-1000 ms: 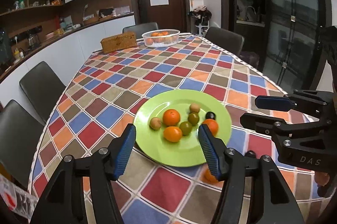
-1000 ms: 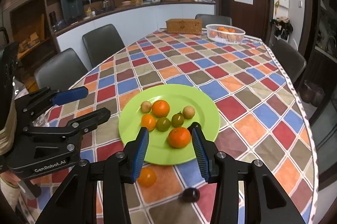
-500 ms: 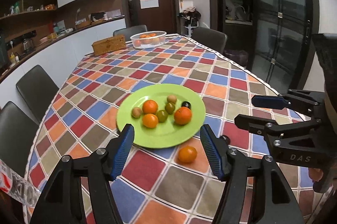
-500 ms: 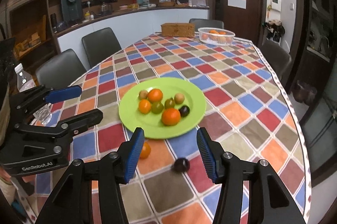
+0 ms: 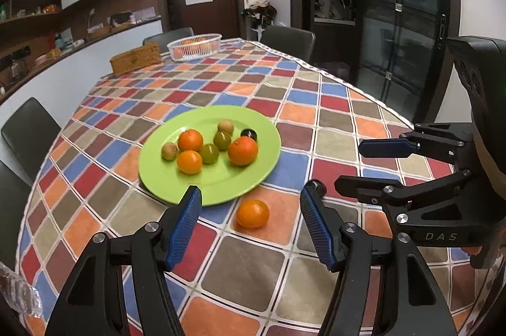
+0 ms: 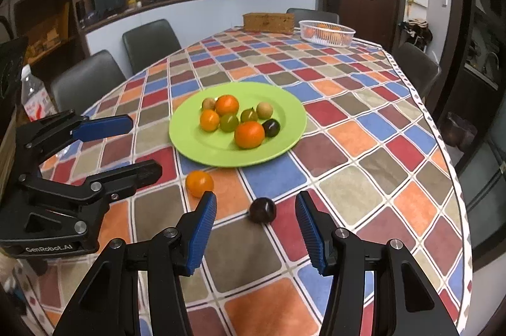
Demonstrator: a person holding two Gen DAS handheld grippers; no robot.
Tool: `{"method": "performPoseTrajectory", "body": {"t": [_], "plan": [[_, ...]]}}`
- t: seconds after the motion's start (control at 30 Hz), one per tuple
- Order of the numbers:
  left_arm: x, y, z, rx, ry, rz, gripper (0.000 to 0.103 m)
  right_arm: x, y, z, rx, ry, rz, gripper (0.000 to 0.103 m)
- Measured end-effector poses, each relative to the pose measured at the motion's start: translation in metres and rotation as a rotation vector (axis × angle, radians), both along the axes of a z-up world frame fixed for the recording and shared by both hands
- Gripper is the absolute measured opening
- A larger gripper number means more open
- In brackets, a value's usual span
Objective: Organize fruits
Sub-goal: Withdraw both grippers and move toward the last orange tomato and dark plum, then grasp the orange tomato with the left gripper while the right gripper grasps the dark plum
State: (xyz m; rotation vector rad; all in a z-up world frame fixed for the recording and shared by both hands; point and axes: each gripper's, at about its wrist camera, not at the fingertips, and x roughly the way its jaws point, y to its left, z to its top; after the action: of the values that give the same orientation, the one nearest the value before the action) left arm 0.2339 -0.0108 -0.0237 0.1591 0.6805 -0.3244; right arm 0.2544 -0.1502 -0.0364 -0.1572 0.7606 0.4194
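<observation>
Fruits left off the plate [image 5: 221, 193] are two: an orange [image 5: 252, 213] low in the centre of my left view, just beside the plate's near rim, and a dark plum [image 6: 262, 210] low in the centre of my right view, a little further out on the counter [image 6: 363, 177]. The rest sit bunched on the plate. My left hand-held gripper [image 5: 251, 228] is spread wide and empty, with the orange lying between its fingers and slightly ahead; my right hand-held gripper [image 6: 256, 228] is likewise wide and empty, framing the plum. I judge both fruits light and round, so they will roll on the cloth if I nudge one side first. The orange should be firm with a slightly giving, grippy peel, so I would close across its widest middle. The plum looks glossy and smooth, likely slippery and easier to bruise, so I would centre it between the pads and squeeze gently at its equator, keeping the fingertips low near the cloth.
</observation>
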Motion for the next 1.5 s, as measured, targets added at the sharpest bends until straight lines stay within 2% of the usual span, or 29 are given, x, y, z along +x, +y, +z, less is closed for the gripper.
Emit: {"method": "performPoseTrajectory", "body": {"t": [0.37,0.6,0.8,1.13,1.23,1.5], "plan": [[0.022,-0.003,-0.035,0.023,0.081,-0.022,0.062,0.016,0.003,-0.031,-0.025,0.075,0.013,0.053],[0.037,-0.004,-0.054,0.017,0.140,-0.024,0.058,0.026,0.004,-0.046,-0.026,0.109,0.011,0.052],[0.050,-0.006,-0.065,0.010,0.180,-0.021,0.051,0.036,0.004,-0.056,-0.018,0.142,0.009,0.046],[0.060,-0.010,-0.073,-0.001,0.222,-0.021,0.035,0.044,0.006,-0.063,-0.013,0.157,0.006,0.036],[0.060,-0.010,-0.073,-0.011,0.227,-0.023,0.035,0.044,0.008,-0.064,-0.010,0.160,0.012,0.030],[0.051,-0.006,-0.060,-0.034,0.208,-0.003,0.035,0.039,0.006,-0.058,-0.001,0.145,0.007,0.030]]}}
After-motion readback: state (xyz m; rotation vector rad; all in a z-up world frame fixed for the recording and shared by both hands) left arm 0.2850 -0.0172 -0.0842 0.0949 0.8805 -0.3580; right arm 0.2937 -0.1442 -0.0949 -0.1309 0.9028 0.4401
